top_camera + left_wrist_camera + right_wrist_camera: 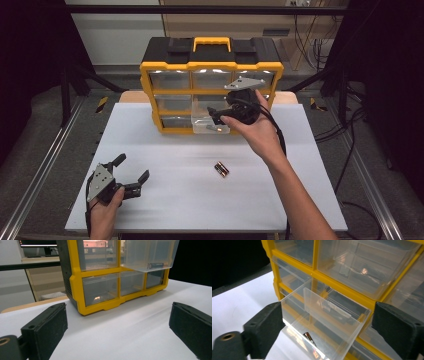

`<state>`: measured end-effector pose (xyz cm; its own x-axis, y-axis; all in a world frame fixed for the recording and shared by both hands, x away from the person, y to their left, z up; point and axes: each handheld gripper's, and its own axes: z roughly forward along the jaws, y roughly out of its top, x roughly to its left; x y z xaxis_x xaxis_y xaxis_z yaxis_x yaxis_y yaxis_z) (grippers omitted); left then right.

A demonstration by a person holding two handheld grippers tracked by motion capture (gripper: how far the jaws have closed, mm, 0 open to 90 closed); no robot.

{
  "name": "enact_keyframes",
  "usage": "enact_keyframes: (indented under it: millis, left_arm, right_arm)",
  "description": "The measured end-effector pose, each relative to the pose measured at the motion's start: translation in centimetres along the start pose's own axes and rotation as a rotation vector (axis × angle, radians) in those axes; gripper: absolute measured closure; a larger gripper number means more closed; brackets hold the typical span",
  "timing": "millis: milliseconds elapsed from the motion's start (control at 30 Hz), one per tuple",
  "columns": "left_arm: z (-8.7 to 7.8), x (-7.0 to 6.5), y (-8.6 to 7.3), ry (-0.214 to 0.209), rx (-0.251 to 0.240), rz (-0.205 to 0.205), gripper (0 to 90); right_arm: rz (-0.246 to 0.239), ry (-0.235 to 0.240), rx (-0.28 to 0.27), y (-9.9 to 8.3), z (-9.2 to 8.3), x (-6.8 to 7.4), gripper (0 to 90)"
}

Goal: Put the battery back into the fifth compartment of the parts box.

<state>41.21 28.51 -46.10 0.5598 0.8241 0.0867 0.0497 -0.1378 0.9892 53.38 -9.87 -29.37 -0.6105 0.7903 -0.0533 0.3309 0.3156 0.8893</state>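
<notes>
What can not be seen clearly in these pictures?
- Battery in the open drawer: the right gripper view's bottom edge crops it.
- Batteries on the table: print too small in the high view.
- Right gripper: hand covers its body there.

Lighting is dim and uneven: the white table (200, 200) is lit from overhead, the surroundings beyond it fall to black. Glare marks the top drawer fronts of the yellow organizer (211, 70). High view soft, slightly grainy. Near jaws in both gripper views are blurred.
</notes>
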Motion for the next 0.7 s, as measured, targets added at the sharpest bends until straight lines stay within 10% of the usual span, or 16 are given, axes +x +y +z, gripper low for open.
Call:
enact_keyframes:
  millis: [700]
  left_arm:
    - [0.0, 0.0, 0.0, 0.005, -0.001, 0.005, 1.7]
  right_arm:
    - [0.016, -0.025, -0.029, -3.9, -4.1, 1.2, 8.3]
